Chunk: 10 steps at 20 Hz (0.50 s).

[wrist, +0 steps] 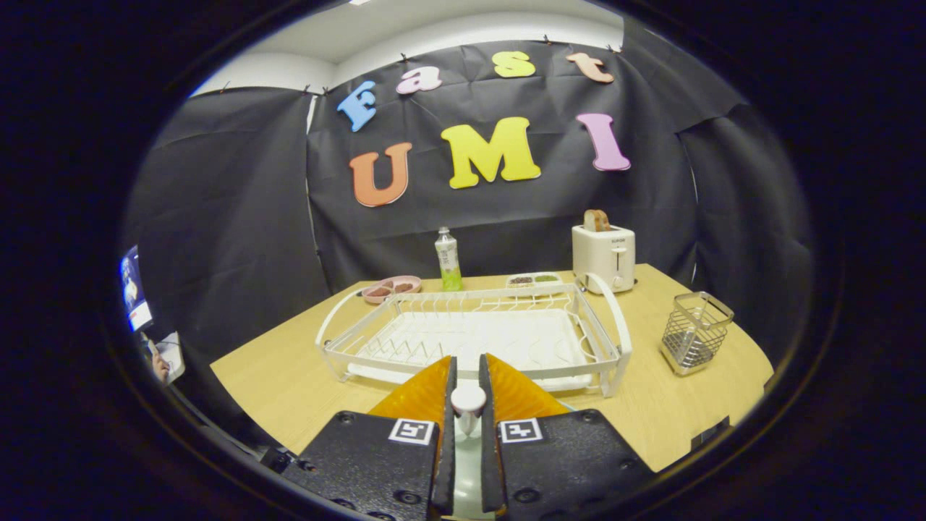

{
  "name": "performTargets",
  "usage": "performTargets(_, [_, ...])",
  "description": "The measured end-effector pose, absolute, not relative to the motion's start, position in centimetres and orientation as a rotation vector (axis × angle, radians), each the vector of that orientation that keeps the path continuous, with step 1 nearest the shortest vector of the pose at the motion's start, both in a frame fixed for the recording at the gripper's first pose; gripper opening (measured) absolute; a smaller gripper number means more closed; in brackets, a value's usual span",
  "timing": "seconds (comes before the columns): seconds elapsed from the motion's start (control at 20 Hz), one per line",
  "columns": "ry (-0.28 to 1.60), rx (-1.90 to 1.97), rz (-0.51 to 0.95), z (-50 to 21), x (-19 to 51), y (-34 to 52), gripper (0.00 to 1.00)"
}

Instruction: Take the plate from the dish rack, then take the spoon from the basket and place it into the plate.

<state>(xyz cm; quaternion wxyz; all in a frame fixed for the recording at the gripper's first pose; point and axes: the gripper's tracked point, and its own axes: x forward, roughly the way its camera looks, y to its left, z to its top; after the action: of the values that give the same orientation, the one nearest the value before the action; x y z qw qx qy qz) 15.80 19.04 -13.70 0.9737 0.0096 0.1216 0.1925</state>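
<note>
A: Fingers up close, nearly together, and the gripper (468,405) is pinching a slim stem with a round white knob on top. That reads as the spoon (468,400), handle end up.

B: So where's the plate?

A: Pale surface right under the fingers, down in the gap between them. Probably the plate (463,463), though so little of it peeks through that I won't swear to it. The spoon hangs directly over it, which fits a drop into the dish.

B: And the rack?

A: Just ahead of the fingers, the rack (470,333) sits on the counter (289,391) with its slots bare, so the plate looks already taken out. Off to the side, well apart, stands the wire basket (696,331); I can't make out what's left in it.

B: What's next, then?

A: My call: lower a touch, spread the fingers, let the spoon settle flat. Release too high and it could bounce off the rim.
</note>
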Motion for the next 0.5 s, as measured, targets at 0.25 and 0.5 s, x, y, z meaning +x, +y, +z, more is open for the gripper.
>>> performTargets(0.25, [0.286, 0.031, 0.326, -13.1, 16.5, 17.2, 0.31])
performTargets(0.5, [0.207, 0.018, 0.224, -10.2, 15.9, 13.6, 0.63])
